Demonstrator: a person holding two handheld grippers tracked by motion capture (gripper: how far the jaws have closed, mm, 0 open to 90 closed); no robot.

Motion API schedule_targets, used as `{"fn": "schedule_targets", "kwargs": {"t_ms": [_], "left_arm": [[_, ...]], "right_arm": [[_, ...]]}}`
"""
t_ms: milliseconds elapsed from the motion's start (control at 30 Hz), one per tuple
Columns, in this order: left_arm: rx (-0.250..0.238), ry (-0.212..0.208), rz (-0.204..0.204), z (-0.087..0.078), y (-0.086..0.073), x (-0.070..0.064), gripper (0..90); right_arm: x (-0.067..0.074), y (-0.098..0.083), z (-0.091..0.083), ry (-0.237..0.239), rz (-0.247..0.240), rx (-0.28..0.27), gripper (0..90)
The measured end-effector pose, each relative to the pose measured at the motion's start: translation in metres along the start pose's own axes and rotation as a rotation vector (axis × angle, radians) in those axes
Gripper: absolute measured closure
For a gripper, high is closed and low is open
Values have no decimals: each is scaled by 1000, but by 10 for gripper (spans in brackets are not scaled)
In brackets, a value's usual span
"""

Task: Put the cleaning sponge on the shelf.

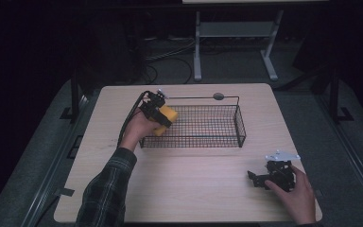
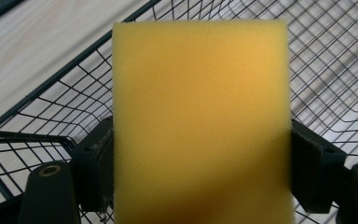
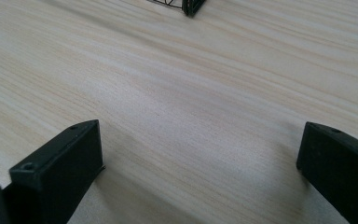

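Note:
A yellow sponge [image 1: 166, 119] [image 2: 200, 121] is clamped between the two black jaws of my left gripper [image 1: 163, 118] [image 2: 200, 179]. It hangs over the left end of a black wire basket [image 1: 194, 126] [image 2: 70, 107], inside its rim. My right gripper [image 1: 257, 178] [image 3: 200, 175] rests low on the table at the near right, its jaws spread wide with bare wood between them. A corner of the basket [image 3: 186, 5] shows at the top of the right gripper view.
The light wooden table [image 1: 194, 194] has bare room in front of the basket. A small round grey disc [image 1: 218, 96] lies behind the basket near the far edge. Desk legs and cables stand on the dark floor beyond.

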State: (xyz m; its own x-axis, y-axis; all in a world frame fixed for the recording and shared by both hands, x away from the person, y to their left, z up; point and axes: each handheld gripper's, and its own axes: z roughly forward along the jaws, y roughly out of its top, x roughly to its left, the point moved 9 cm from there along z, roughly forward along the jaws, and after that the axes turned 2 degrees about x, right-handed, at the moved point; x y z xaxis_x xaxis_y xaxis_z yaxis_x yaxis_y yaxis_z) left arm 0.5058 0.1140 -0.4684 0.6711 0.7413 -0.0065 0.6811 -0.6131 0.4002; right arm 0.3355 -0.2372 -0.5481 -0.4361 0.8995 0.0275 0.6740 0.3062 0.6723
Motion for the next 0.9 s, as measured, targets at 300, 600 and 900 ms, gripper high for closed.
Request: {"fn": "schedule_targets", "kwargs": {"t_ms": [300,600,900], "left_arm": [[29,-11,-10,9,-7,2,225],[56,-9,1,13,-11,1,223],[57,-17,1,13,-11,1,195]], "right_arm": [[0,0,0,0,0,0,0],[0,0,0,0,0,0,0],[0,0,0,0,0,0,0]]}}
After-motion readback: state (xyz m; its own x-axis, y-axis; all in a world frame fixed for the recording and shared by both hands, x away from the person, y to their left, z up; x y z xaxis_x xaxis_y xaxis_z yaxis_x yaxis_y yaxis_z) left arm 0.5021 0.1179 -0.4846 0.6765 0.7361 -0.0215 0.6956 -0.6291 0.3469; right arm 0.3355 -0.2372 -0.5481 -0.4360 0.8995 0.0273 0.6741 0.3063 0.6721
